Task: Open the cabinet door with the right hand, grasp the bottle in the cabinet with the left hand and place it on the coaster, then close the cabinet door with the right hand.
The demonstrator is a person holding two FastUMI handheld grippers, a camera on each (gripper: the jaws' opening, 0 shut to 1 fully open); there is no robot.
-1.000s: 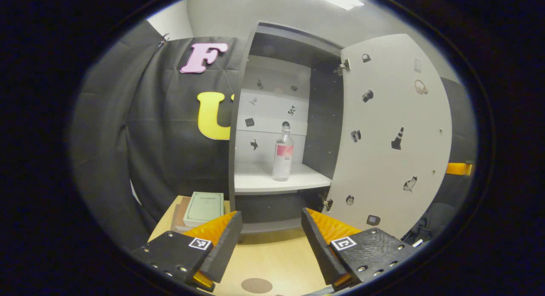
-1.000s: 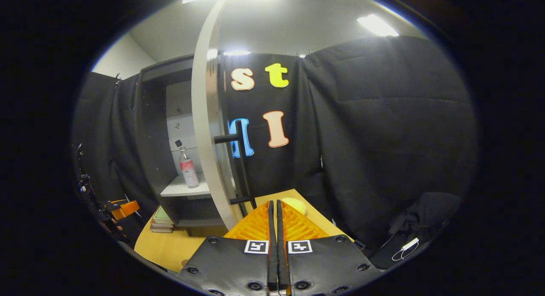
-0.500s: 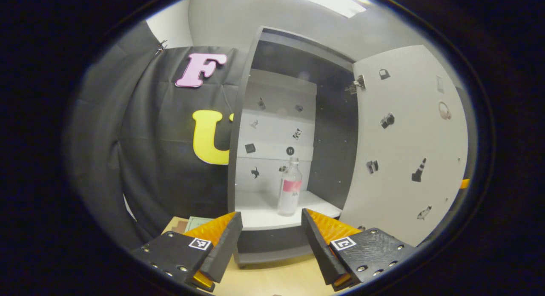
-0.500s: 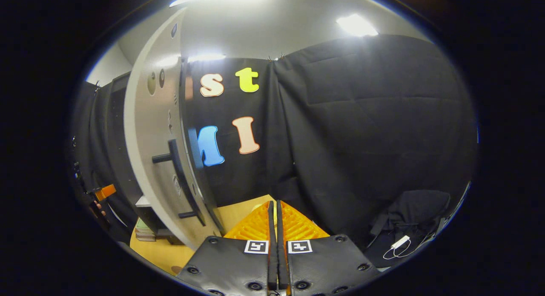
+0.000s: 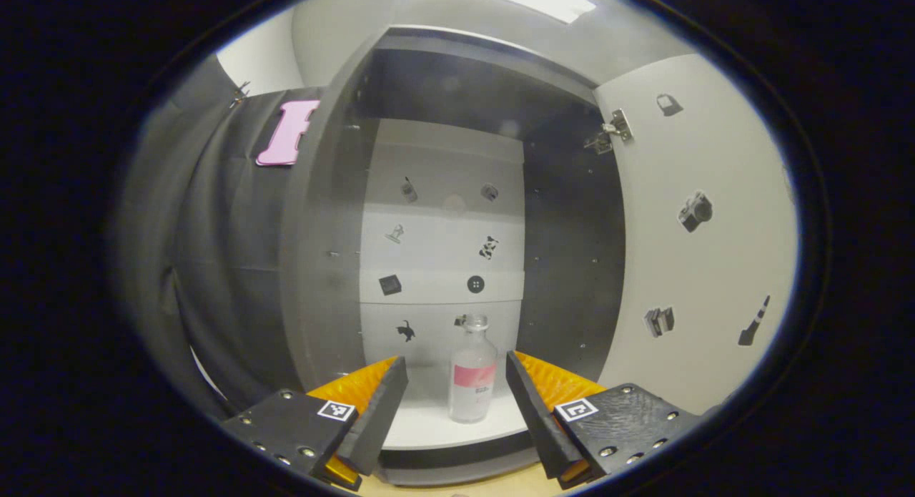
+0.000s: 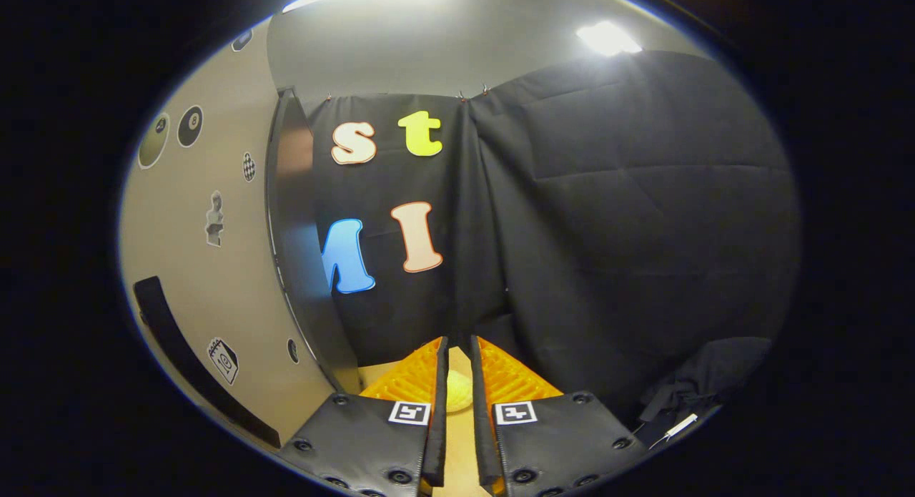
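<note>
Reaching in for the bottle [image 5: 472, 372]

My left gripper [image 5: 456, 397] gapes wide — a crooked approach could topple it; my right gripper [image 6: 457, 411] — barely parted, empty.

In the left gripper view a white shelf [image 5: 429, 427] sits inside the dark-walled cabinet [image 5: 565, 268], and one clear bottle [image 5: 472, 372] with a pink label stands upright on it — toward the shelf's right half, apart from both side walls. Below the cabinet's lower edge a strip of pale wooden table [image 5: 457, 488] shows. In the right gripper view that tabletop [image 6: 452, 447] carries a pale yellow round thing [image 6: 458, 391] — too blurred to name.
</note>
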